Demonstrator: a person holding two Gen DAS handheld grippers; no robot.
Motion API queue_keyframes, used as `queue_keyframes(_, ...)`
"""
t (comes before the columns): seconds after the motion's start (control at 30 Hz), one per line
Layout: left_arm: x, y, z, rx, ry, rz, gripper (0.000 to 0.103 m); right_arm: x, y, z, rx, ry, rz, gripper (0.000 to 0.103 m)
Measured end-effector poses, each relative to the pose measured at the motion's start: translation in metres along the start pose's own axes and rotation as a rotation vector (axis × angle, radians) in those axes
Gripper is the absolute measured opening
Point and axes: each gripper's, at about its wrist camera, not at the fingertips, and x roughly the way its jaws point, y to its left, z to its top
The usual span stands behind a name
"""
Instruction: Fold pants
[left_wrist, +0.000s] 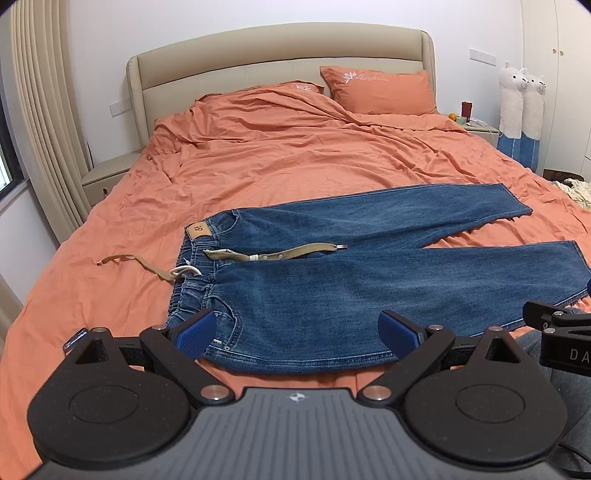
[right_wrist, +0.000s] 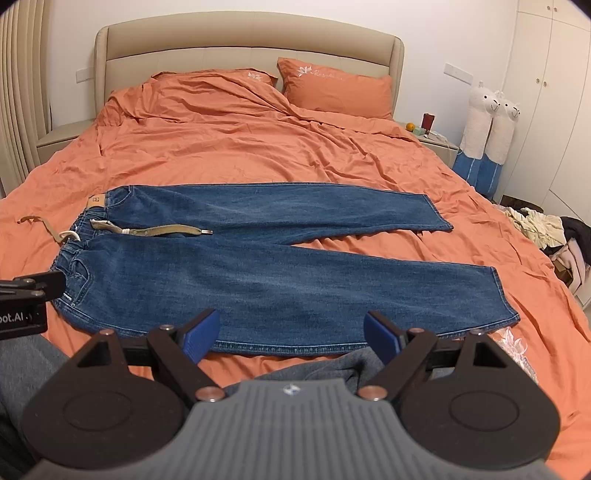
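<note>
On the orange bed, jeans lie flat, unfolded.
From the left I see the waistband with its khaki belt (one strap trails onto the sheet), then both legs running right, spread apart. My left gripper hovers spread wide near the hip; my right gripper is likewise released, empty, over the near leg's edge.

I am looking into a home bedroom: a wide bed with orange sheets, a padded headboard, a pillow, a nightstand, curtains and plush llamas.
</note>
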Motion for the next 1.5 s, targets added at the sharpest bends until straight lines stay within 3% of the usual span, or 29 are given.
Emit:
queue_keyframes(1.0,-0.001,0.003,-0.004,-0.015,0.005,-0.002,0.103,-0.002,0.0,-0.003,0.004,-0.002,-0.001,0.082)
queue_keyframes(1.17,0.006,0.008,-0.002,-0.004,0.012,-0.046,0.102,-0.004,-0.006,-0.002,0.022,-0.02,0.005,0.082)
queue_keyframes(1.27,0.013,0.022,0.003,0.001,0.018,-0.097,0.075,-0.007,-0.021,0.002,0.036,-0.079,0.049,0.082)
queue_keyframes(1.33,0.022,0.042,0.009,-0.027,0.046,-0.161,0.065,-0.01,-0.034,0.006,0.03,-0.142,0.08,0.082)
queue_keyframes(1.37,0.026,0.052,0.013,-0.039,0.058,-0.183,0.055,-0.011,-0.042,0.009,0.015,-0.173,0.1,0.082)
queue_keyframes(1.47,0.04,0.079,0.025,-0.01,0.07,-0.157,0.04,-0.01,-0.068,0.023,-0.03,-0.24,0.165,0.082)
queue_keyframes(1.5,0.046,0.087,0.03,0.017,0.067,-0.142,0.027,-0.007,-0.077,0.029,-0.046,-0.244,0.165,0.082)
